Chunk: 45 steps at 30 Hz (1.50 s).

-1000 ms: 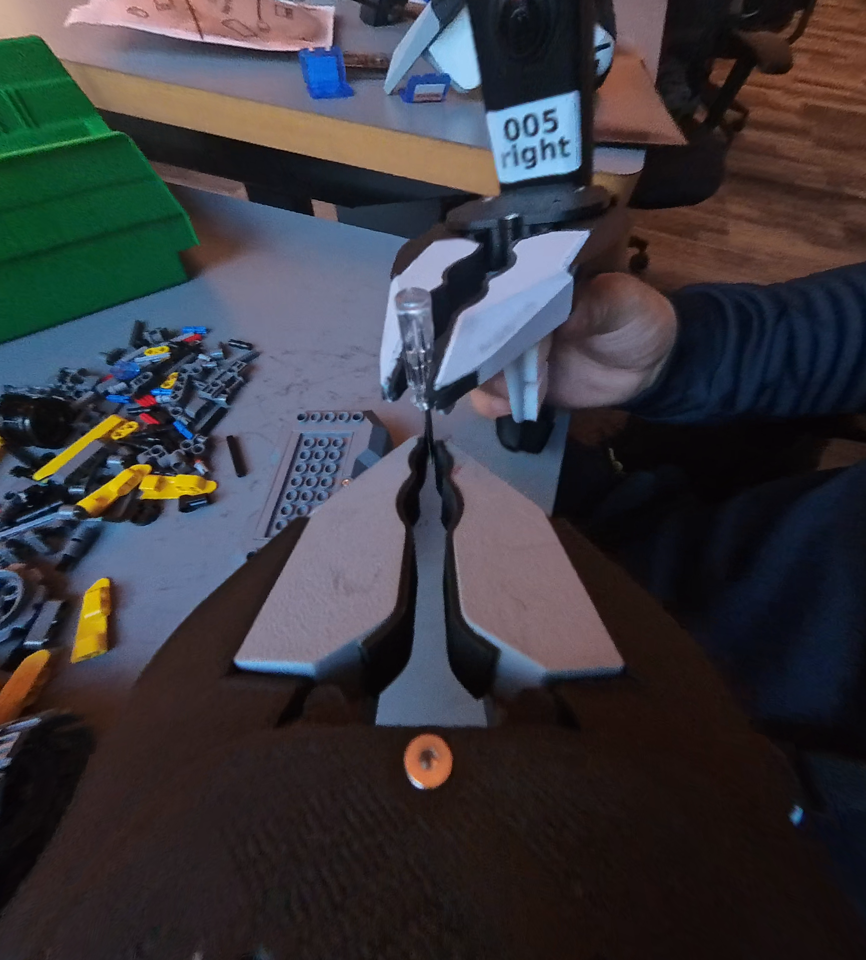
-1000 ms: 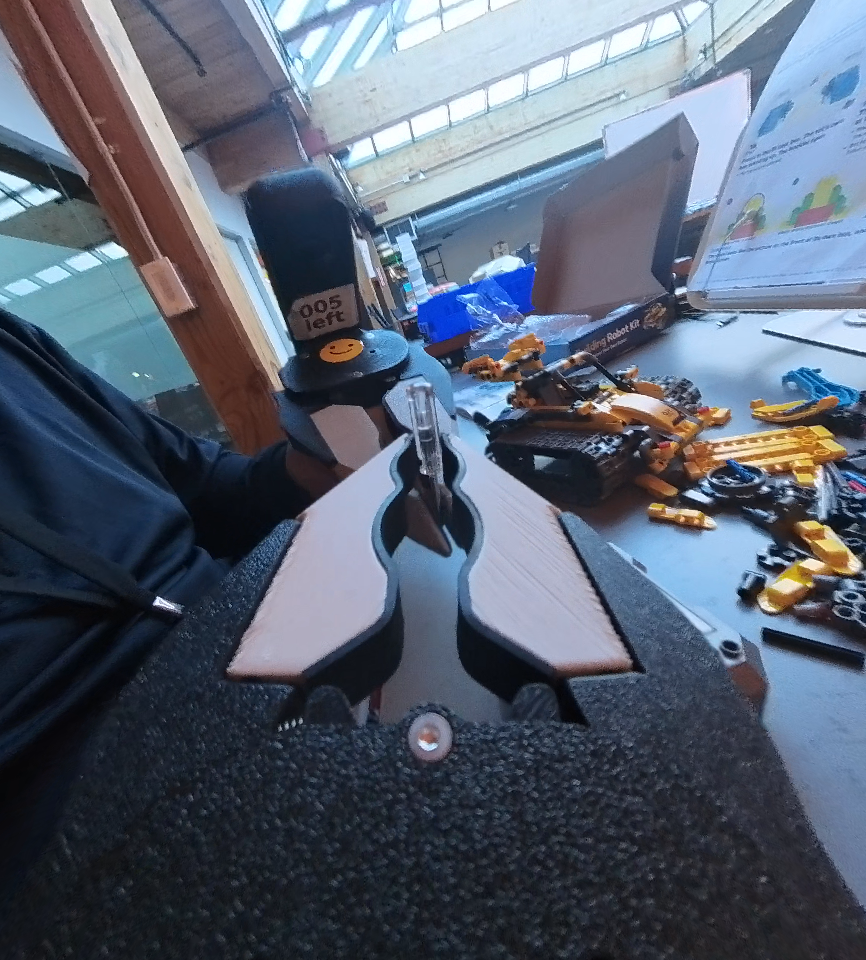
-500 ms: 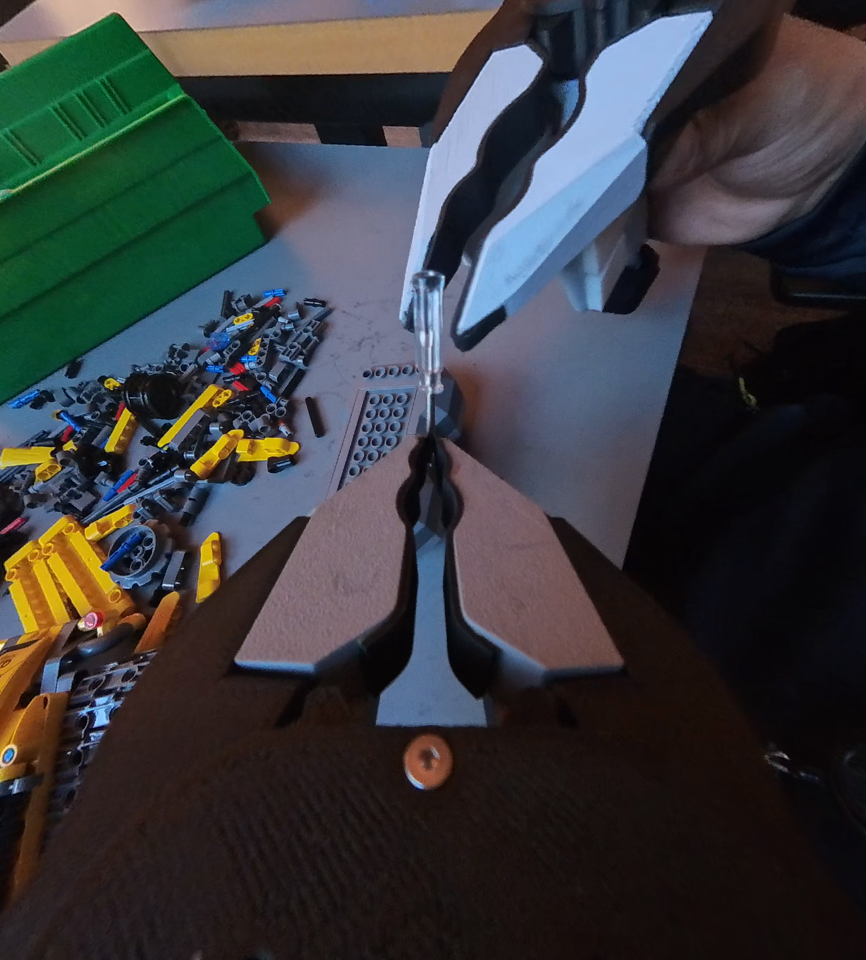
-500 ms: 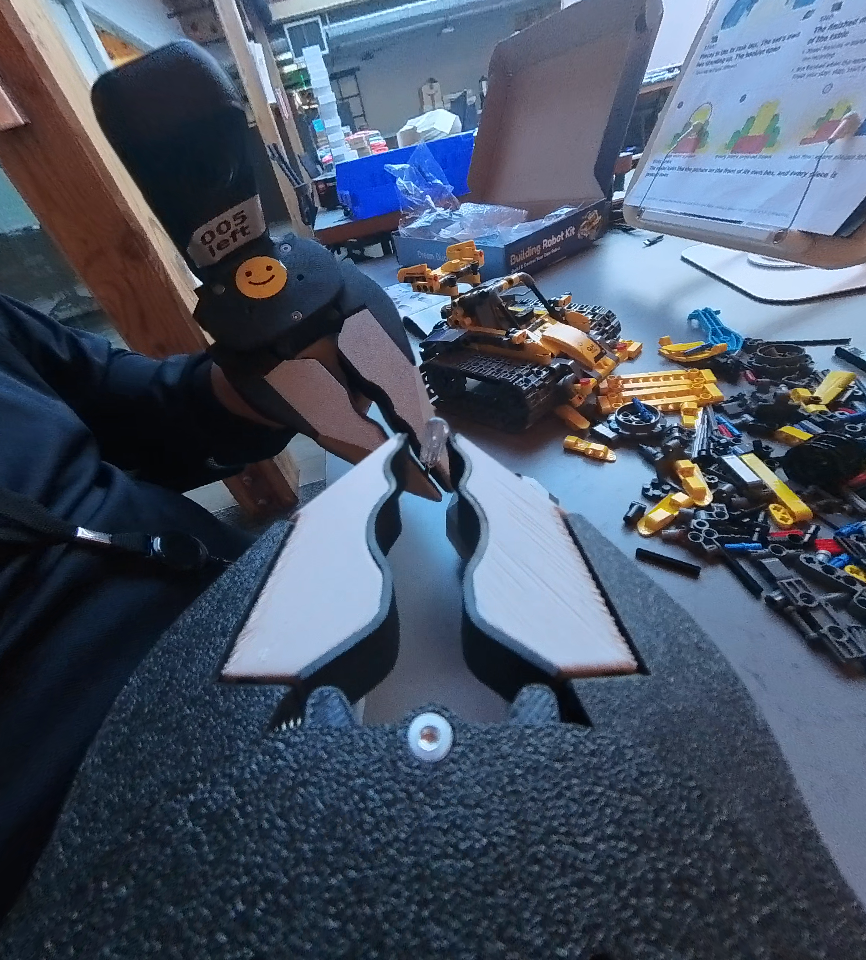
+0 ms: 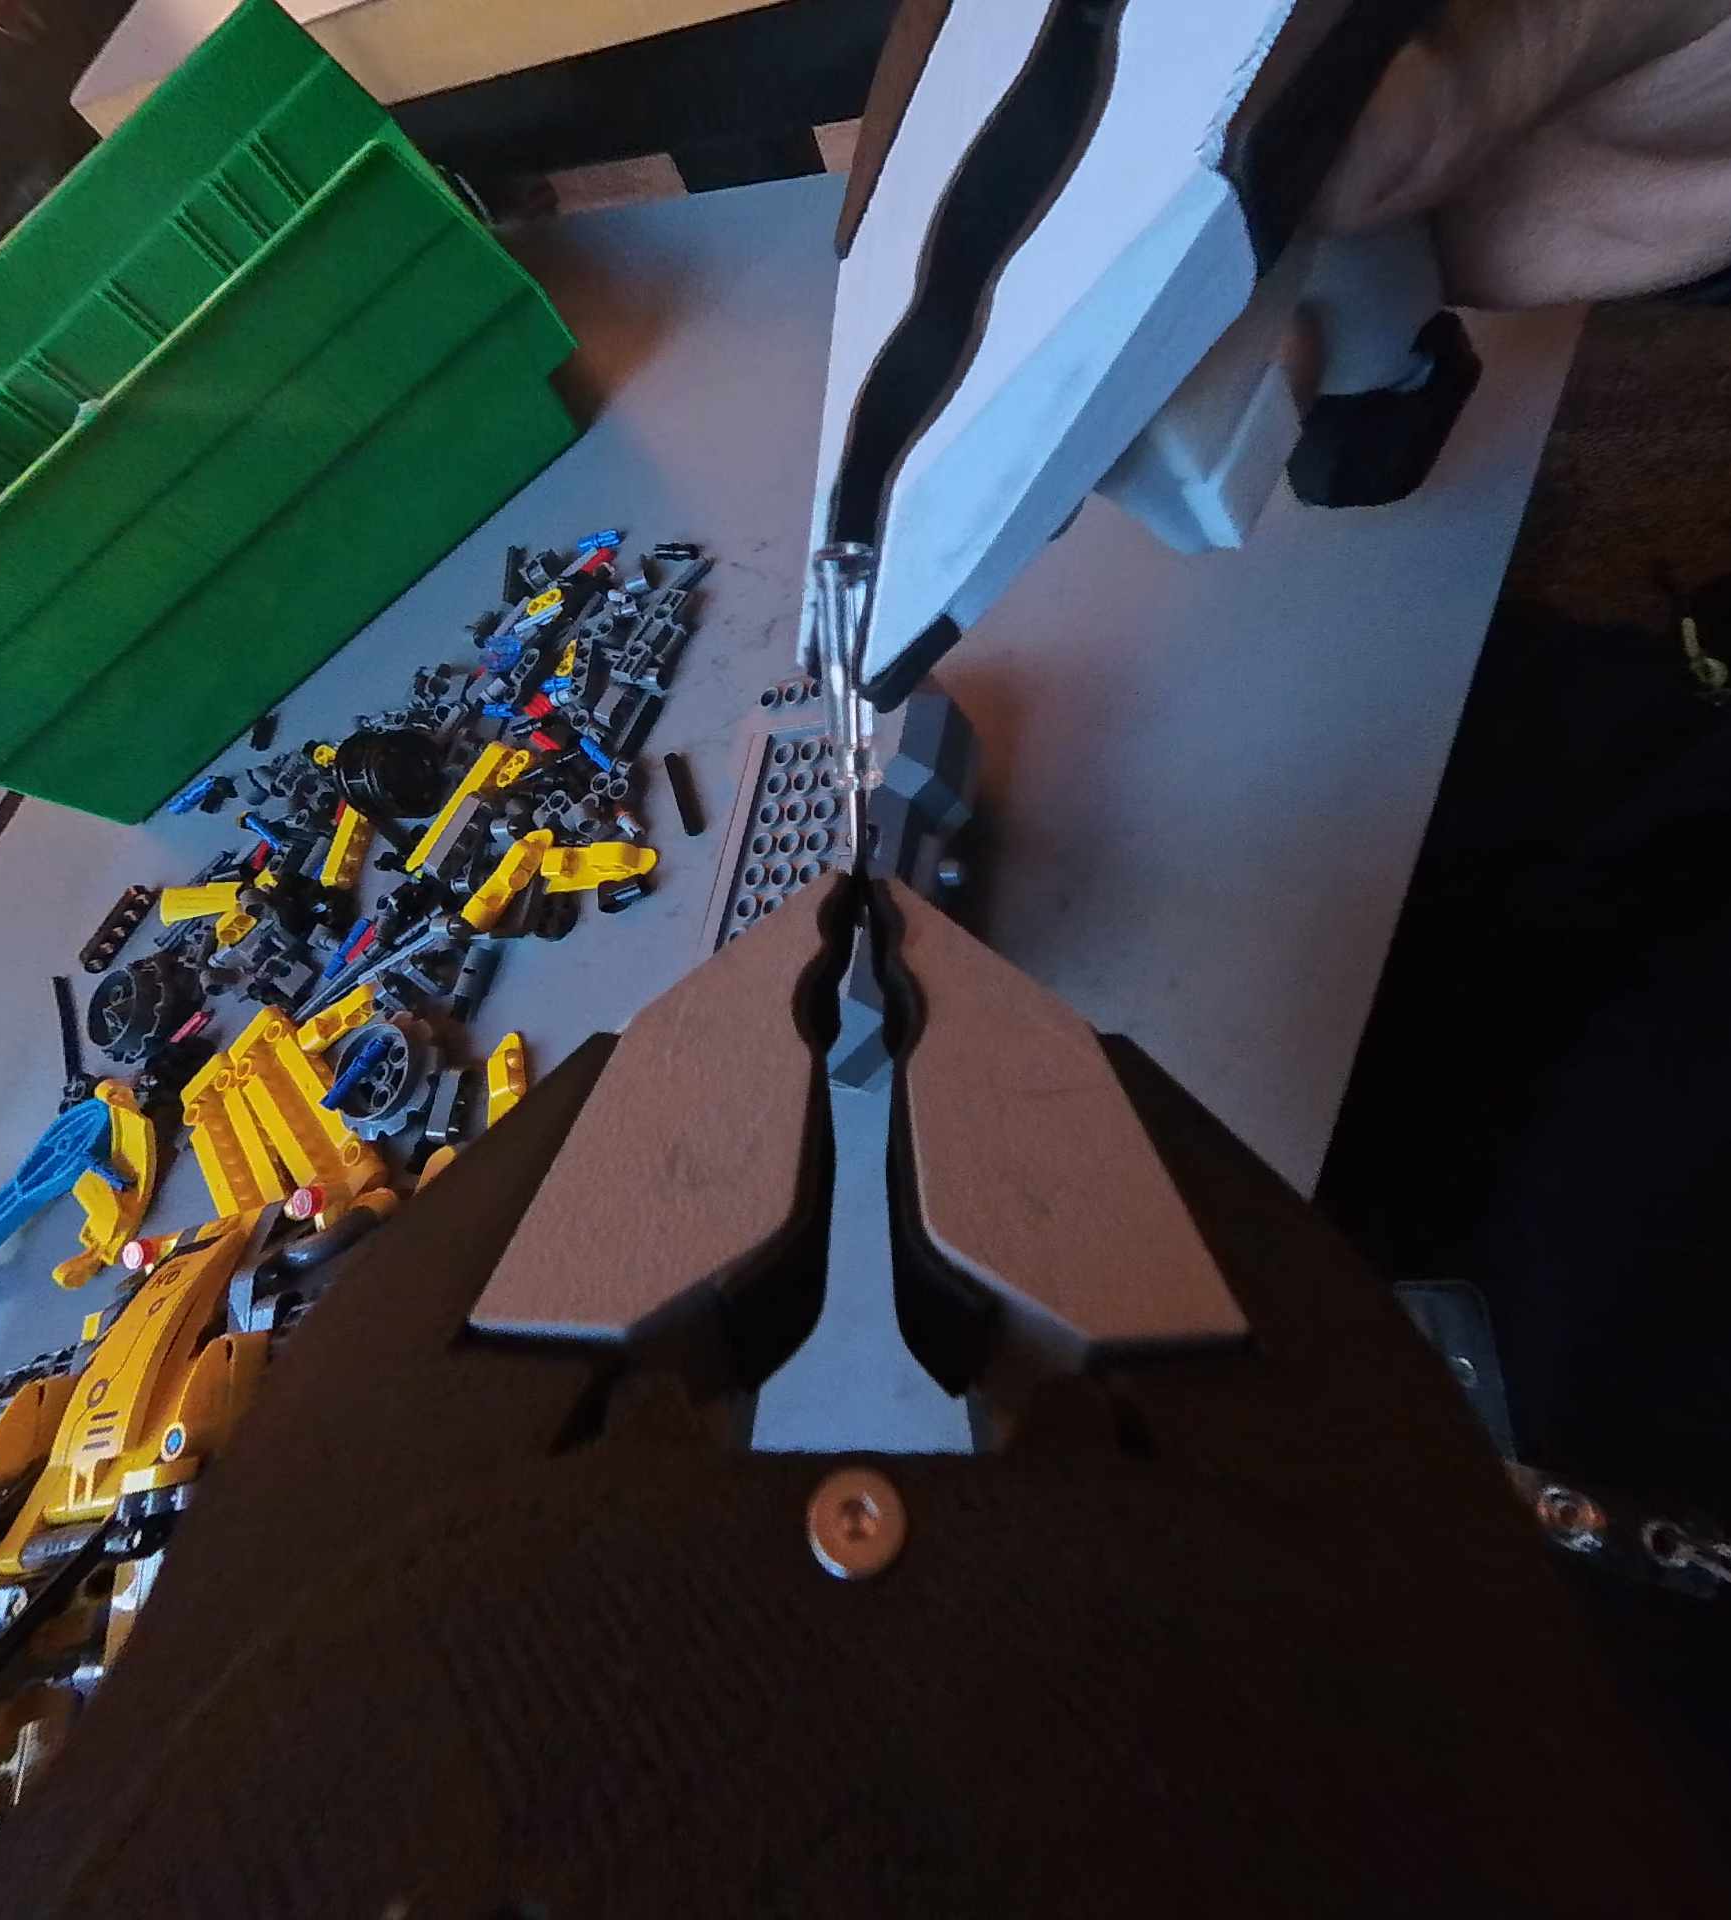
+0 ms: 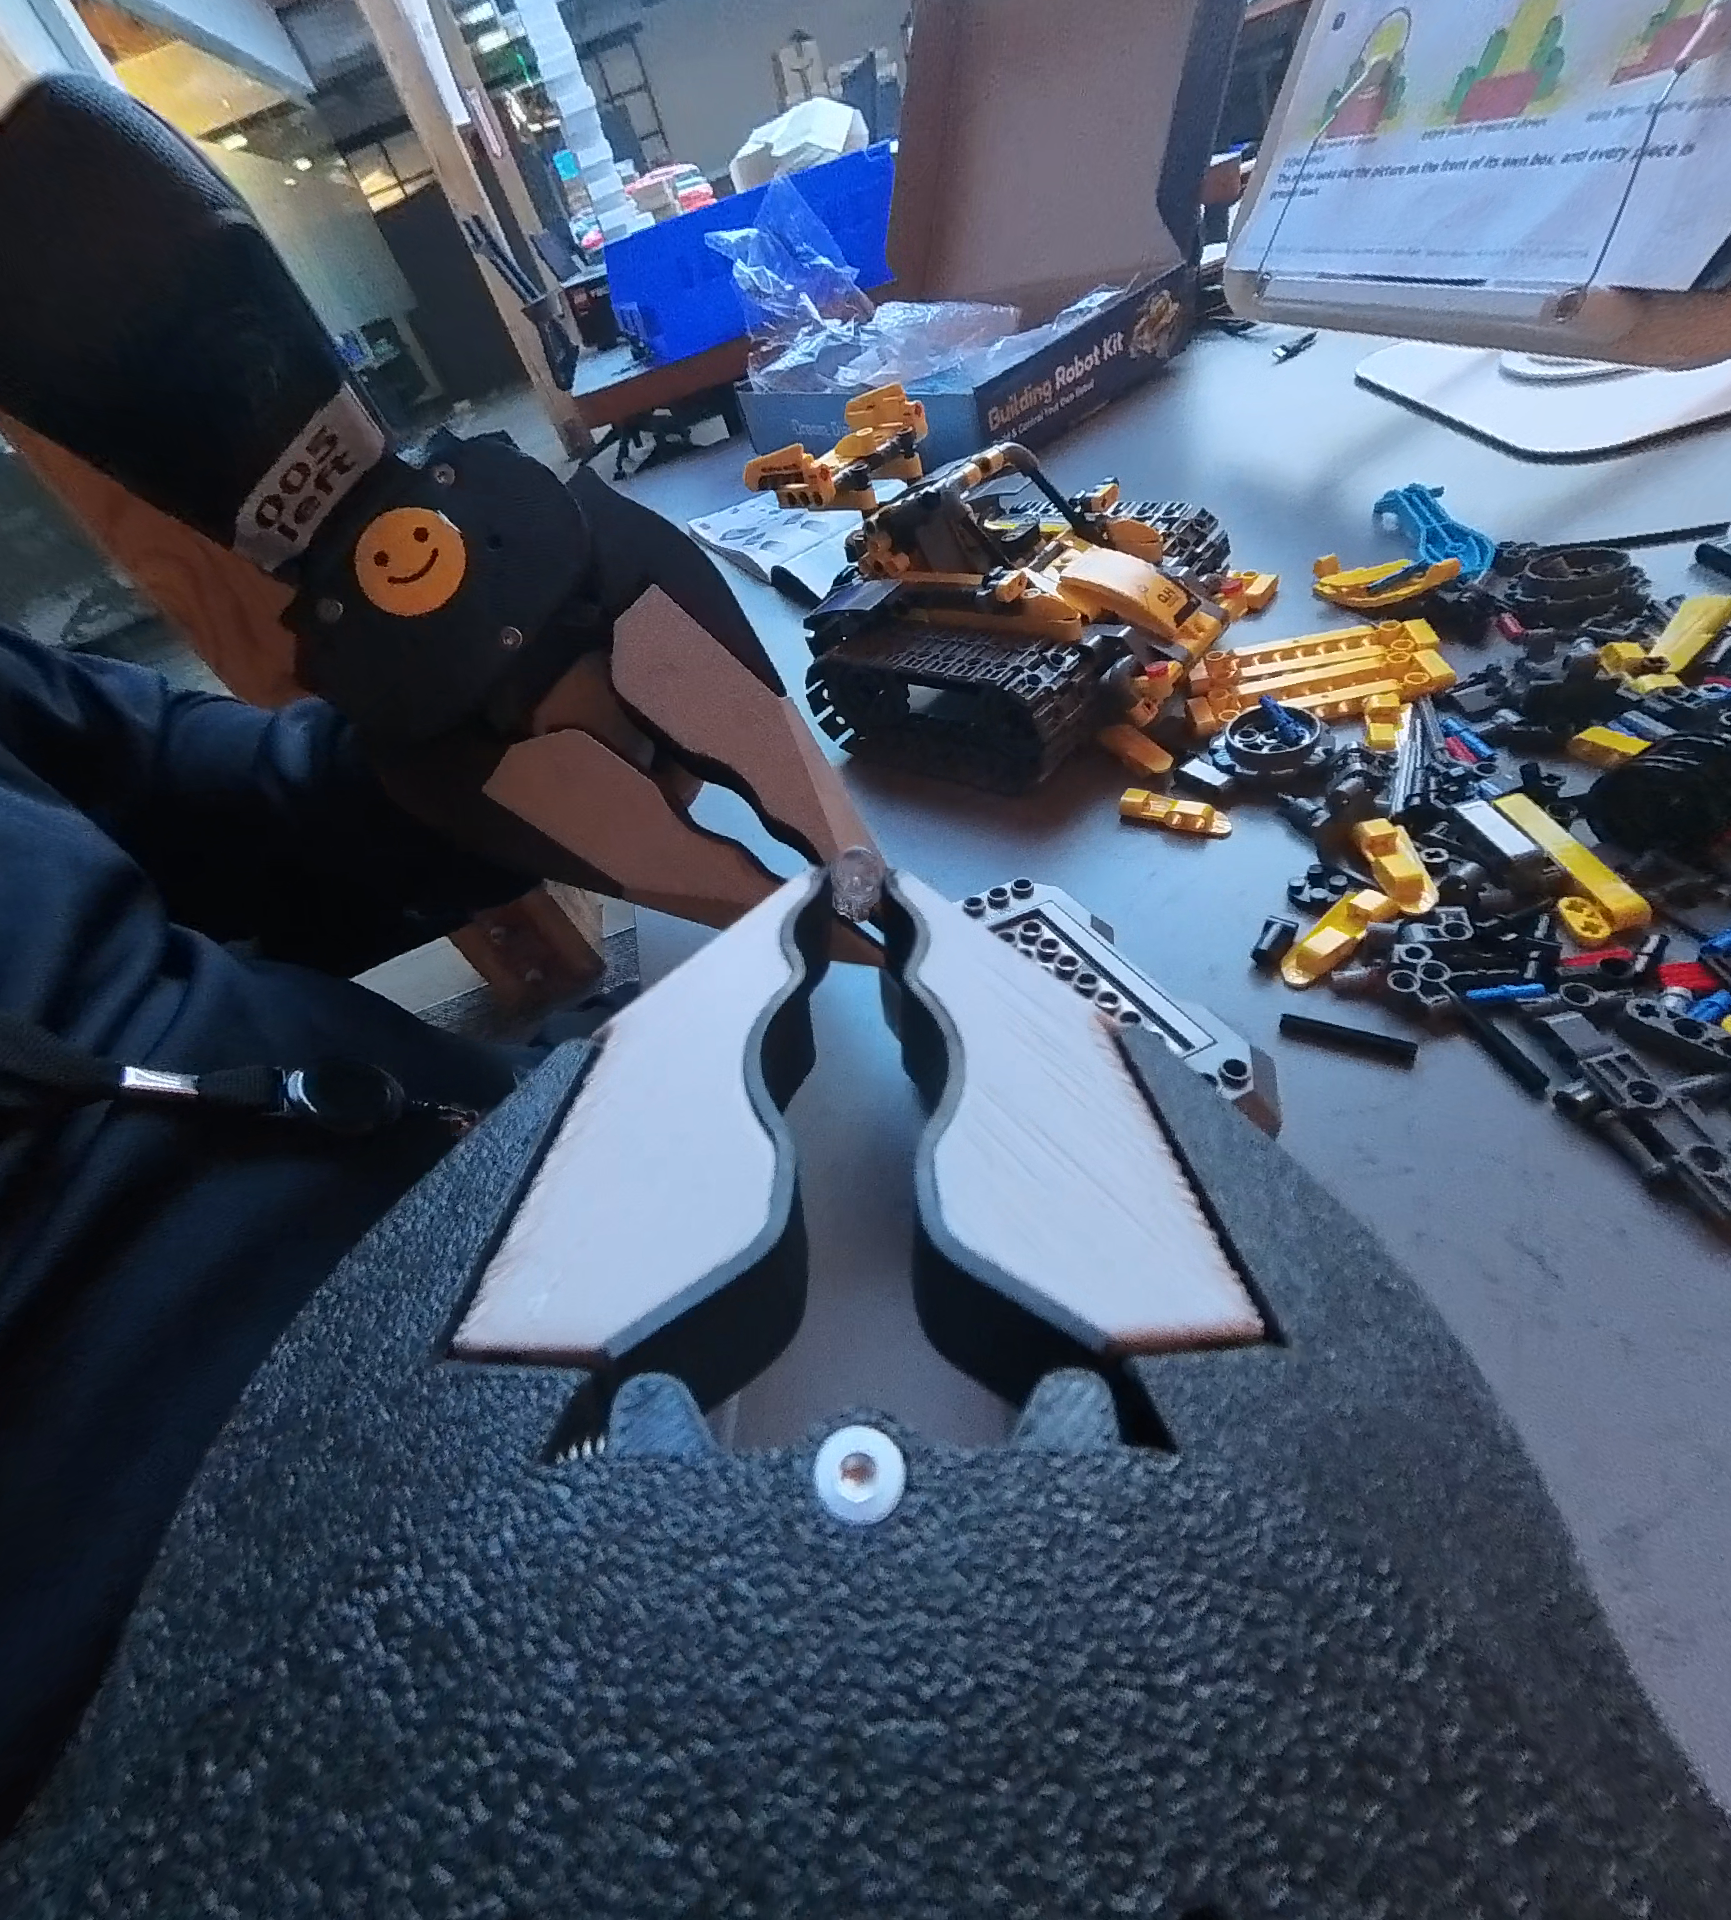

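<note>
Fingertips of the left gripper (image 5: 859,883) pinch the thin metal shaft of a small clear-handled screwdriver (image 5: 845,665) at frame centre. Above it, the right gripper (image 6: 850,891) clasps the clear handle. Beyond lie a grey studded plate (image 5: 783,821), loose bricks (image 5: 487,790) left, green bin (image 5: 217,436) upper left.

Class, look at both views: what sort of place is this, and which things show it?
Probably a workshop or lab bench for toy building: loose building-kit parts across a grey table, a half-built tracked vehicle, and an instruction sheet on a stand.

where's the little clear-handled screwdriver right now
In the left wrist view the clear-handled screwdriver stands above centre, shaft pinched in the left gripper, handle between the right gripper's fingertips, over the grey studded plate.
</note>
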### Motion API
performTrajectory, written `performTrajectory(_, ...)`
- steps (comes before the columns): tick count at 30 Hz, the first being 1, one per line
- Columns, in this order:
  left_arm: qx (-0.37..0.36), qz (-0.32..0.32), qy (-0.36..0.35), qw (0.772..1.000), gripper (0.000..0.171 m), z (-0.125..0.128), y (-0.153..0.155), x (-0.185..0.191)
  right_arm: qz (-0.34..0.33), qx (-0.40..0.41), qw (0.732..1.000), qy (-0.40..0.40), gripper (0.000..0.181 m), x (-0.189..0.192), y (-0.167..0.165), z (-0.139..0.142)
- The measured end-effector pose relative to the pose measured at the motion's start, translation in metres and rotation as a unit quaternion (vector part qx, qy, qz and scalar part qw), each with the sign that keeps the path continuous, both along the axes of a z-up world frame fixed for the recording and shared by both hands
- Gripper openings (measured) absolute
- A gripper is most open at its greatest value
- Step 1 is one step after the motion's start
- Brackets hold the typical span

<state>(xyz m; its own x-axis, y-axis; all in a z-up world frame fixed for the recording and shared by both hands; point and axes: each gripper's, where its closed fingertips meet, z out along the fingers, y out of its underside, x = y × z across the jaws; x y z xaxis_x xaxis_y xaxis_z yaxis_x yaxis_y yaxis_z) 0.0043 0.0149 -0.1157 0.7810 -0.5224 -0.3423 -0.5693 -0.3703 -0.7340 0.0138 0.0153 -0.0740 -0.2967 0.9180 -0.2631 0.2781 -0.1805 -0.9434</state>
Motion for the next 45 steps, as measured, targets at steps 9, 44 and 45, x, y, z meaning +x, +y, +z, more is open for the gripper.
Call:
performTrajectory(9, -0.056, 0.021, -0.030, 0.998, 0.058, -0.021, 0.004, -0.023, -0.032, 0.040, 0.998, -0.042, 0.009, 0.011, 0.022, -0.005)
performTrajectory(44, -0.007, -0.121, 0.006, 0.993, 0.071, -0.045, -0.007, 0.003, 0.003, 0.235, 0.968, -0.090, 0.008, 0.034, -0.019, -0.023)
performTrajectory(45, -0.007, -0.121, 0.006, 0.993, 0.071, -0.045, -0.007, 0.003, 0.002, 0.234, 0.968, -0.092, 0.008, 0.033, -0.019, -0.023)
